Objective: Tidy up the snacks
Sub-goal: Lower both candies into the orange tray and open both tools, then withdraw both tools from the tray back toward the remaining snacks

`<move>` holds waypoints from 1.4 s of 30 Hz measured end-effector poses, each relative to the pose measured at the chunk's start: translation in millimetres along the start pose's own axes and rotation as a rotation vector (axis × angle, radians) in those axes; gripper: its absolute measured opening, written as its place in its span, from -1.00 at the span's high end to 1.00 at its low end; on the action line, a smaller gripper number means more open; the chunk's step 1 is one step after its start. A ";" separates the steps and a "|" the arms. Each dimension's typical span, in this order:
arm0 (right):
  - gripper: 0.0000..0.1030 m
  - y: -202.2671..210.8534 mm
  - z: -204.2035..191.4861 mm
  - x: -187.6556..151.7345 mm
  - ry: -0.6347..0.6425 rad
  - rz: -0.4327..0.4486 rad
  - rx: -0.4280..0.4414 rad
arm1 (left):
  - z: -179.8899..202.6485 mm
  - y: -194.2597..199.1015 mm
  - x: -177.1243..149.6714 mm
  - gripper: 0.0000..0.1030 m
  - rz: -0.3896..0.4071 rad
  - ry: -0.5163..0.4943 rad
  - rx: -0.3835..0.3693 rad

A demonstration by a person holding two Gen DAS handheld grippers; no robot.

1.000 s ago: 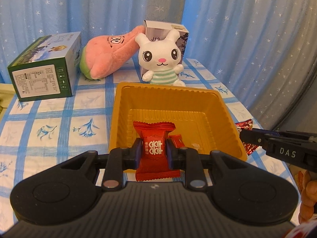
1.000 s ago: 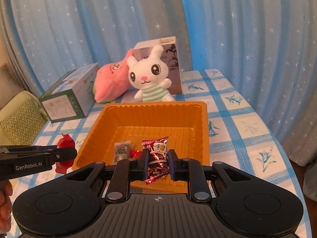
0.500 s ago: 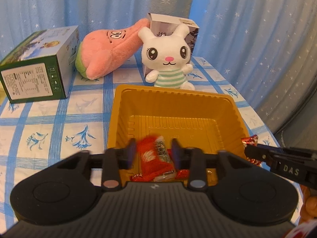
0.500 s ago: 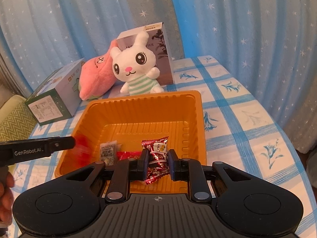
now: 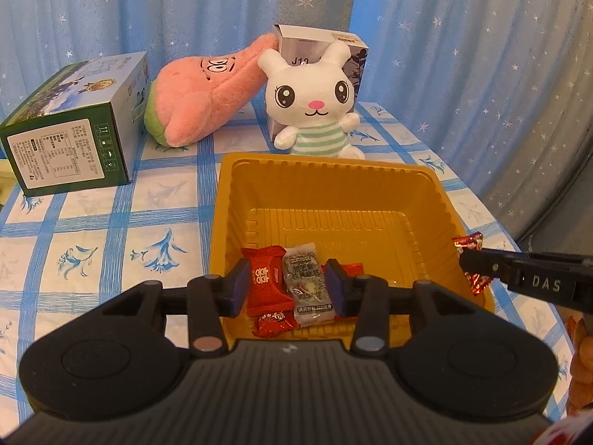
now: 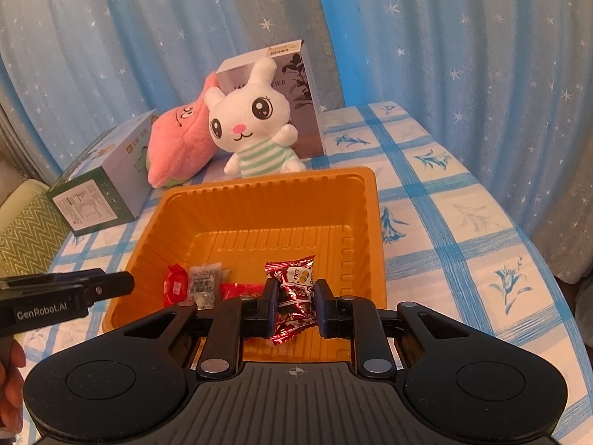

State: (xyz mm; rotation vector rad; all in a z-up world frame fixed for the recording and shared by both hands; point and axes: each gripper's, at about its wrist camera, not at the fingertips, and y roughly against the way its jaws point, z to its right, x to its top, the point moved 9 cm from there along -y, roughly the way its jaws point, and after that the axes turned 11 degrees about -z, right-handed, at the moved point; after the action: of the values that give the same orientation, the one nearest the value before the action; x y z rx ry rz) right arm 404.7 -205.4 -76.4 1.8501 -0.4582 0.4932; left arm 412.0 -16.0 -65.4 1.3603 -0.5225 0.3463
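Note:
An orange plastic tray sits mid-table. In it lie a red snack packet, a grey-clear packet and another red packet. My left gripper is open and empty above the tray's near left part; it also shows in the right wrist view. My right gripper is shut on a shiny dark-red candy packet over the tray's near right part; it also shows in the left wrist view with the candy packet.
A white bunny plush, a pink plush, a tall grey box and a green box stand behind the tray on the blue-checked tablecloth. A blue starred curtain hangs behind.
My left gripper opened and let the red packet drop into the tray. My right gripper, still holding its candy packet, moved further over the tray.

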 end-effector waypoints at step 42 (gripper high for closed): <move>-0.19 120.3 4.8 -142.6 -0.150 0.043 0.036 | 7.1 109.0 -151.9 0.08 0.042 0.108 -0.006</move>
State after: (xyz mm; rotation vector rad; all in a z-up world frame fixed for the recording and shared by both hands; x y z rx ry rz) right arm 221.5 -237.2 -60.5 1.9233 -0.5940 0.3948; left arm 226.5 6.9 -56.4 1.3181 -0.4620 0.4492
